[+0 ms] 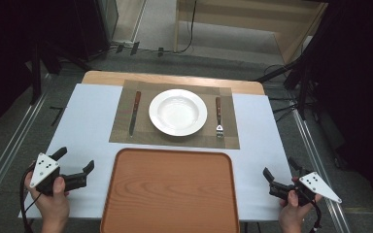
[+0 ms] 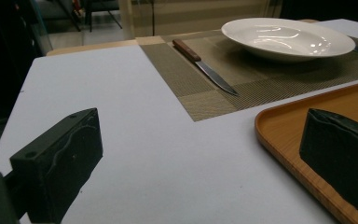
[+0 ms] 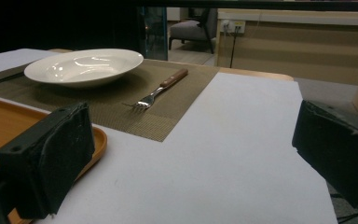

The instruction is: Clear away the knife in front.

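Left claw (image 1: 75, 160) at the near left corner of the worktop (image 1: 87, 126), jaws spread wide, nothing between them. Right claw (image 1: 279, 172) at the near right edge, likewise released and empty. Each is held low over the white surface by a hand, left hand (image 1: 53, 201) and right hand (image 1: 291, 213) coming in from the near side.

Between the two claws, nearest the person: a wooden tray (image 1: 170, 189), empty, its rim just beside the left claw's inner jaw in the left gripper view. The tray sits squarely between the claws and the place setting beyond.

Farther off, touching the tray's far edge or just short of it: a woven placemat (image 1: 121, 131). On it, centred, a white deep plate (image 1: 178, 111), nothing in it. A knife (image 1: 134, 113) with a wooden handle lies left of the plate, a fork (image 1: 219, 116) with a matching handle right of it, both clear of the plate. Bare wooden edge of the worktop behind the mat.
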A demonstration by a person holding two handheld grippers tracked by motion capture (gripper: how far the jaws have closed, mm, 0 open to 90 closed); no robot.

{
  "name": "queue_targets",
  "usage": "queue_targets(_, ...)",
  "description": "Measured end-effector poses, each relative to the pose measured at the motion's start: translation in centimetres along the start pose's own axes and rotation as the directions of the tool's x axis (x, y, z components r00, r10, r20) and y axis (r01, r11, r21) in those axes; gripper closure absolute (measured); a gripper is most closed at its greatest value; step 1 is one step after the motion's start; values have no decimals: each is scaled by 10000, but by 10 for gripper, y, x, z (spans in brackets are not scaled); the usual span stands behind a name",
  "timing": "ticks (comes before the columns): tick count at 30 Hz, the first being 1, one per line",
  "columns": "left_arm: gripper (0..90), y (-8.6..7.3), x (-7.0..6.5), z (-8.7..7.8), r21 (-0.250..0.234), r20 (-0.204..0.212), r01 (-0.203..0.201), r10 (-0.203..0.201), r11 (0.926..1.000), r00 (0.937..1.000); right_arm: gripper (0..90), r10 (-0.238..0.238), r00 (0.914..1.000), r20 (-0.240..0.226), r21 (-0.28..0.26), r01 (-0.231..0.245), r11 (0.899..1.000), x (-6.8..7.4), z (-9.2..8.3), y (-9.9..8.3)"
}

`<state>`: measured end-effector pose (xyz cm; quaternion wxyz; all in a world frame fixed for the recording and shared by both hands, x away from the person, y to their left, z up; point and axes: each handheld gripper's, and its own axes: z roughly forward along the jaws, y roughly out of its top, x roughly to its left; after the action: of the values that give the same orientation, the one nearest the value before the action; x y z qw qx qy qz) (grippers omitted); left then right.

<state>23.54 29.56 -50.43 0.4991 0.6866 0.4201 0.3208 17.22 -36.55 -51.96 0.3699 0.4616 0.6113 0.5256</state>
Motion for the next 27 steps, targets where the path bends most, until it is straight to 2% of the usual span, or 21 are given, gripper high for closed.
queue_targets(3,0,1,-1,1,61,-74,-102,103,9999,9999,0,-38,9998,-212,59,40,10000,-1,2,-1)
queue_targets(6,0,4,-5,2,103,-57,-193,194,9998,9998,0,1,10000,-43,83,0,10000,-2,3,-1)
queue_targets(7,0,7,-7,2,134,-4,-354,355,9993,9994,0,2,10000,-37,81,-2,10000,-2,3,-1)
queue_targets(9,0,12,-11,3,129,176,-410,407,9991,9990,0,-79,10000,-53,127,80,9999,0,4,-1)
queue_targets(11,0,21,-18,6,315,406,-672,659,9972,9970,0,-225,9997,-35,214,225,9995,1,5,-1)
queue_targets(14,0,29,-23,8,425,536,-852,829,9955,9951,0,-316,9995,-61,276,318,9991,2,6,-1)
queue_targets(17,0,41,-27,17,724,816,-854,795,9937,9935,0,-365,9993,-67,315,367,9988,3,6,-1)
queue_targets(24,0,61,-30,38,1108,1020,-790,678,9907,9925,0,-329,9994,-68,368,331,9988,3,6,-2)
queue_targets(26,0,69,-32,51,1356,1187,-905,745,9866,9901,0,-406,9991,-106,372,410,9985,3,7,-2)
queue_targets(27,0,69,-32,51,1356,1187,-905,745,9866,9901,0,-406,9991,-106,372,410,9985,3,7,-2)
